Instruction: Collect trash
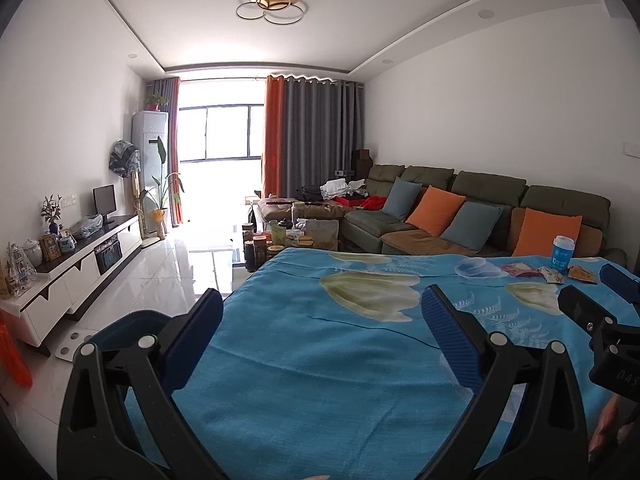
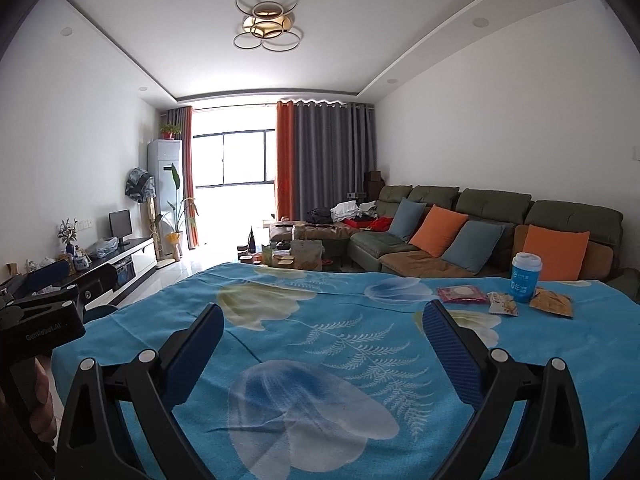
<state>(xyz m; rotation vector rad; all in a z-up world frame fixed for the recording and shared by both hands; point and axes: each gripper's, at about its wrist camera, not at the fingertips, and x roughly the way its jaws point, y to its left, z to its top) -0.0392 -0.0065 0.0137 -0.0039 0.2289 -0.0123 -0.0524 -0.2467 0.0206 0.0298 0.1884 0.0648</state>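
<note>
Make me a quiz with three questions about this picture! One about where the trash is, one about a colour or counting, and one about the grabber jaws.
1. Where do the snack wrappers lie?
A. on the floor
B. on the blue cloth beside the cup
C. on the sofa

2. How many orange cushions are on the sofa?
A. two
B. four
C. none

3. How do the jaws of both grippers stand?
A. shut on a wrapper
B. shut on the cup
C. wide open, holding nothing

Answers:
1 B, the snack wrappers rest on the blue cloth next to the cup.
2 A, the right wrist view shows two orange cushions on the sofa.
3 C, the left gripper and right gripper each show only cloth between their jaws.
</note>
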